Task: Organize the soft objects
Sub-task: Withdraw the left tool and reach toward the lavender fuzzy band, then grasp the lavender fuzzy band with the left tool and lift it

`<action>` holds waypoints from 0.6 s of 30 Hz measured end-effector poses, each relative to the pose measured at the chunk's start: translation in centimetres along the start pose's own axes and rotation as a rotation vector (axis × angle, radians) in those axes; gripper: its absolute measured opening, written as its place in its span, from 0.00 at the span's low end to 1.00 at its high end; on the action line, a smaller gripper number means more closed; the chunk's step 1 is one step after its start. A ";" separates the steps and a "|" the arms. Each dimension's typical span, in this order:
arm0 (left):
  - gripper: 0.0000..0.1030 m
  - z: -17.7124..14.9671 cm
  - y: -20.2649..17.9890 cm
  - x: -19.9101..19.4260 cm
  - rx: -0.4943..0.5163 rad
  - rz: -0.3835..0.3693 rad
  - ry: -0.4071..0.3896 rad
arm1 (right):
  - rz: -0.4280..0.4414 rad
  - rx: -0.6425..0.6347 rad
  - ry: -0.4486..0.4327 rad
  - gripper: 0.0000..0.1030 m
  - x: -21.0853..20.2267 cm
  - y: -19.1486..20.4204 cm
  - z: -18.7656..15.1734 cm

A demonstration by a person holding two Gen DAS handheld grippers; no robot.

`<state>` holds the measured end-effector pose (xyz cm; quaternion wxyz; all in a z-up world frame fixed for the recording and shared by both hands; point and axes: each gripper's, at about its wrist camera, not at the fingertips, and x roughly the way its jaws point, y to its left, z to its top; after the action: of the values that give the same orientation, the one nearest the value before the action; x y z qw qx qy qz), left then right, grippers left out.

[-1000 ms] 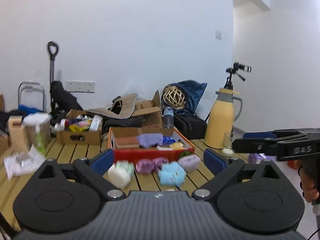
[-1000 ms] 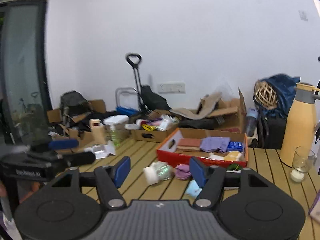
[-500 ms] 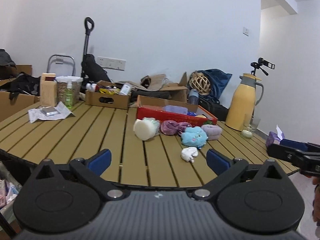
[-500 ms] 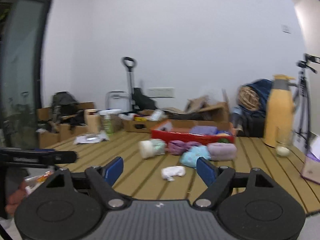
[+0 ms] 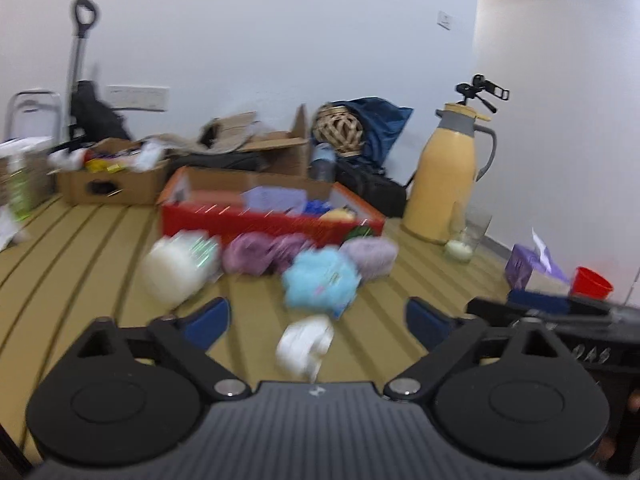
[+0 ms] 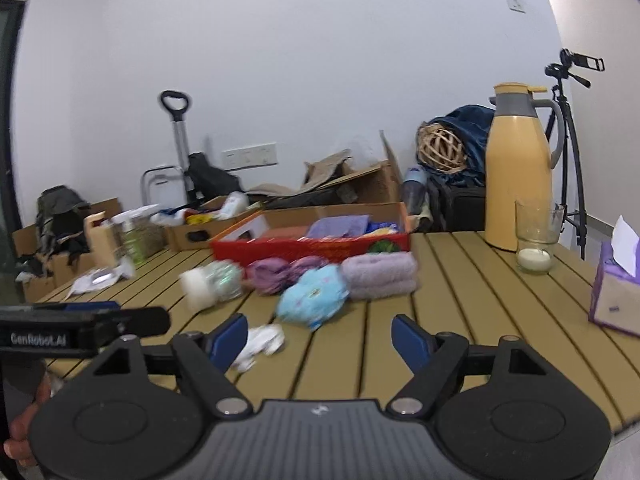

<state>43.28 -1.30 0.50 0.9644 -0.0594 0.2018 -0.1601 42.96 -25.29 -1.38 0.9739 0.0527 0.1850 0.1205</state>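
On the slatted wooden table point(image 6: 460, 320), soft things lie in front of a red box point(image 5: 272, 224): a cream roll point(image 5: 176, 268), purple bundles point(image 5: 260, 258), a blue plush point(image 5: 320, 280), a lilac rolled towel point(image 5: 370, 258) and a small white piece point(image 5: 306, 346). My left gripper point(image 5: 318, 318) hovers just short of the white piece, its jaws closing with the pads clear of it. My right gripper point(image 6: 319, 338) is closing too, with nothing between its fingers. The white piece point(image 6: 260, 342) lies by its left finger, and the blue plush point(image 6: 312, 300) is just ahead.
A yellow thermos point(image 6: 516, 176), a glass with a candle point(image 6: 536, 240) and a purple tissue box point(image 6: 616, 296) stand on the right. A red cup point(image 5: 592, 282) is at the far right. Cardboard boxes point(image 5: 112, 184) crowd the back left. A hand holds each gripper at the near table edge.
Since half a second ago both grippers have moved in over the table toward the pile. The white piece and blue plush now sit close in front of the fingers. Both views are motion-blurred.
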 end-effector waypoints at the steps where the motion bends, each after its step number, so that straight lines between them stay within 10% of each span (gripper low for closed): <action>1: 0.82 1.0 -0.2 1.7 0.007 -0.022 0.006 | -0.005 0.030 0.003 0.71 1.3 -1.0 0.8; 5: 0.51 4.7 -0.2 11.3 -0.051 -0.090 0.121 | -0.014 0.233 0.045 0.60 7.8 -5.7 3.5; 9: 0.45 6.0 -0.8 19.2 -0.048 -0.142 0.169 | -0.044 0.252 0.080 0.48 14.7 -8.0 6.0; 11: 0.17 5.9 -1.1 22.3 -0.039 -0.161 0.228 | -0.044 0.251 0.084 0.41 17.8 -8.8 6.9; 18: 0.15 3.6 -2.4 21.7 0.049 -0.244 0.276 | 0.020 0.238 0.245 0.16 22.9 -10.2 5.4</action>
<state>62.85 -10.61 -3.80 0.9021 -0.0374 0.3195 -0.2876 67.77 -29.64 -5.87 0.9297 0.1547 0.3148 0.1128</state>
